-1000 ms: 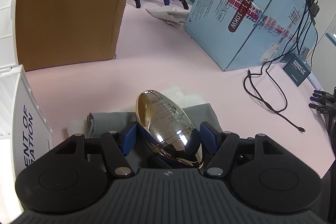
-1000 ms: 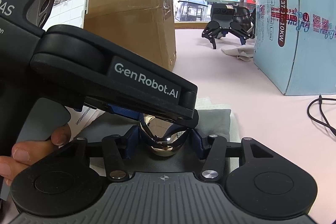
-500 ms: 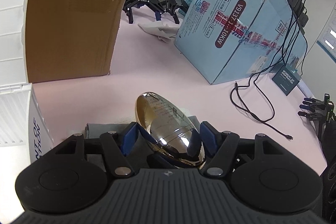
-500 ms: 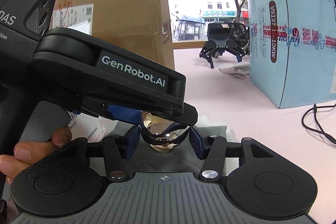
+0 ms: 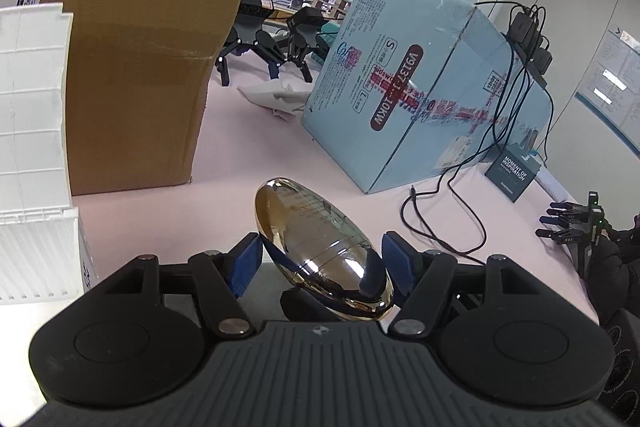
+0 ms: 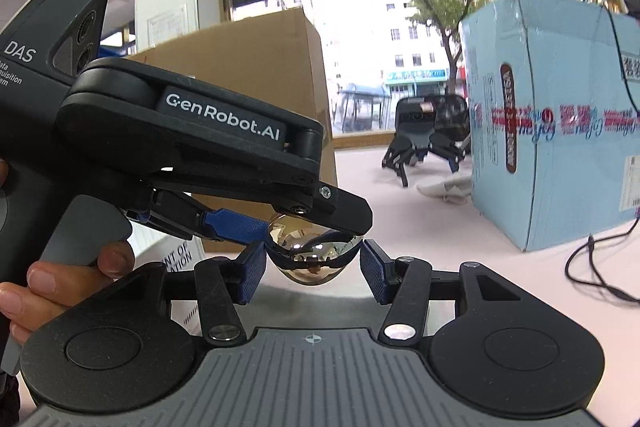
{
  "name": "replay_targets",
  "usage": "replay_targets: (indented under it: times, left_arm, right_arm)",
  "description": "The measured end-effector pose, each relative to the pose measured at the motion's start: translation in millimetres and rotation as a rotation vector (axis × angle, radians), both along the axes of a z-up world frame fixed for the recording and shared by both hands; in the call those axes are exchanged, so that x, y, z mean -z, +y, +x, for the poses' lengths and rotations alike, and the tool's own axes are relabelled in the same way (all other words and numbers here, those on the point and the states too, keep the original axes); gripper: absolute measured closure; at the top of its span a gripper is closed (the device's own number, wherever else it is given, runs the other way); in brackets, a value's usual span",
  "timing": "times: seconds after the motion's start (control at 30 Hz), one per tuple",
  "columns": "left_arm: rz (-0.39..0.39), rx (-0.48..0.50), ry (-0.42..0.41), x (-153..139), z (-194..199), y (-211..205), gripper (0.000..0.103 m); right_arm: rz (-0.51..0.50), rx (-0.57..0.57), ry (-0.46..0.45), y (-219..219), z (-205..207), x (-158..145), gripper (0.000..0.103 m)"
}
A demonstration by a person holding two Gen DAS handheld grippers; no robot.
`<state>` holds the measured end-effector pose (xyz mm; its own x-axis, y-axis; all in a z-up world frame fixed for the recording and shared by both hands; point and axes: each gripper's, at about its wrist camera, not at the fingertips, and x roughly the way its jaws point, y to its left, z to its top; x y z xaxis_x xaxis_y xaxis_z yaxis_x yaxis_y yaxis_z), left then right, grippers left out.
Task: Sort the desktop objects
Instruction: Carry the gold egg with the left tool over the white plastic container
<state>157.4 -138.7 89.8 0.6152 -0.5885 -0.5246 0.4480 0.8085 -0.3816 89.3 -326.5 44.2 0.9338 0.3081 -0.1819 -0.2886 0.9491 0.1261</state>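
A shiny gold-chrome oval case (image 5: 320, 251) hangs above the pink desk (image 5: 280, 155). My left gripper (image 5: 320, 263) is shut on it, blue pads (image 5: 246, 261) pressing both long sides. In the right wrist view the same case (image 6: 312, 259) shows end-on under the left gripper (image 6: 320, 223), which a hand (image 6: 44, 279) holds. My right gripper (image 6: 313, 267) is closed on the case's near end, pads (image 6: 252, 271) against both sides. A grey cloth (image 6: 312, 303) lies below.
A tall cardboard box (image 5: 132, 47) and a white crate (image 5: 32, 147) stand on the left. A light blue carton (image 5: 420, 107) is at right, with black cables (image 5: 440, 211) and a small dark box (image 5: 514, 171). Black legged robots (image 5: 272, 43) and crumpled white paper (image 5: 276, 99) sit behind.
Both grippers have lifted the case together off the grey cloth. The views have tipped upward, so the cloth has sunk almost out of the left wrist view.
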Motion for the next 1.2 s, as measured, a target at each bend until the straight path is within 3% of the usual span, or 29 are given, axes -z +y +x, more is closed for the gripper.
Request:
replay_targets:
  times: [0.13, 0.3, 0.8, 1.2]
  left_arm:
    - [-0.023, 0.015, -0.086, -9.3, -13.1, 1.5, 0.040]
    - [0.007, 0.021, -0.187, -16.6, -28.1, -3.5, 0.040]
    - [-0.036, -0.004, -0.201, -34.1, -40.4, 14.2, 0.040]
    - [-0.085, -0.042, -0.282, -66.3, -81.3, 66.0, 0.040]
  right_arm:
    - [0.028, 0.016, -0.060, -2.6, -2.9, -4.4, 0.054]
    - [0.065, 0.016, -0.089, -6.8, -0.9, -9.2, 0.054]
    - [0.085, -0.011, -0.131, 4.4, -21.1, -27.0, 0.054]
    - [0.084, -0.070, -0.211, 47.5, -53.7, -56.6, 0.054]
